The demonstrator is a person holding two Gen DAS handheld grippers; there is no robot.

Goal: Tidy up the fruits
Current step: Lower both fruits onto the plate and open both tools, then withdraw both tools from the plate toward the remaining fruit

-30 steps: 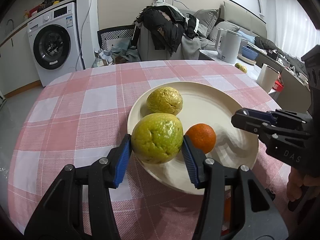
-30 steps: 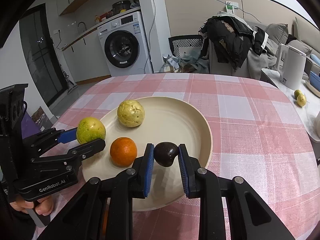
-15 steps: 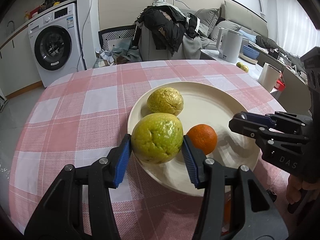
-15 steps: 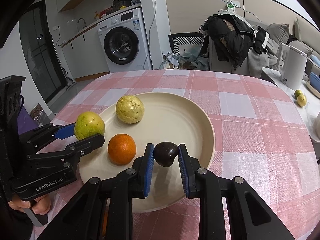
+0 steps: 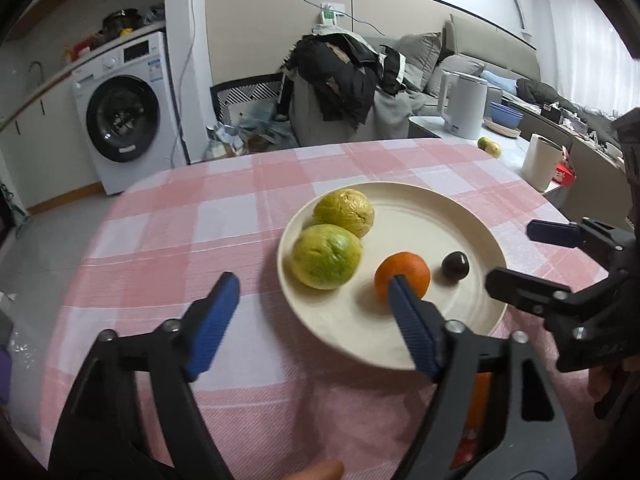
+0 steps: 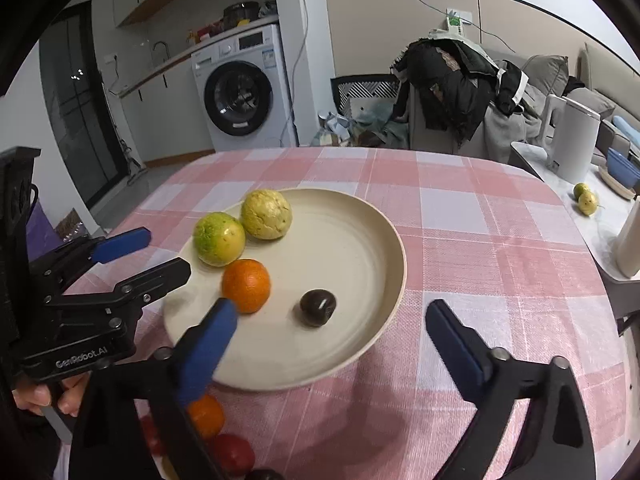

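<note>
- Our left gripper [image 5: 310,290] stands well open, its jaws having just been opening; nothing is between the pads. The green-yellow fruit [image 5: 326,256] it hovers behind sits free on the plate [image 5: 460,216], ahead of the fingertips.
- Our right gripper [image 6: 332,324] is spread about as wide as it goes, jaws likewise just opened, empty. The small dark fruit [image 6: 318,307] lies on the plate between and just beyond the two blue pads, touched by neither.
- On the plate: green-yellow fruit touching or nearly touching the paler yellow fruit [image 6: 266,214] behind it; the orange [image 6: 246,285] sits just nearer us, the dark fruit to its right, apart.
- Step in hand, as we judge it: both releases done, so we back off cleanly. Best to draw each gripper straight back along its own line with jaws kept wide, so no pad nudges a round fruit into rolling. The left gripper's right pad overlaps the orange in the left view; whether it touches we cannot tell, so lift before swinging.
- Outward: more fruit waits at the near table edge below the right gripper, another orange [image 6: 206,416] and red ones [image 6: 232,454] on the pink checked cloth [image 6: 460,248]. Likely next pickups.
- Beyond: washing machine [image 6: 240,92], white kettle [image 5: 462,106] on a side surface.
</note>
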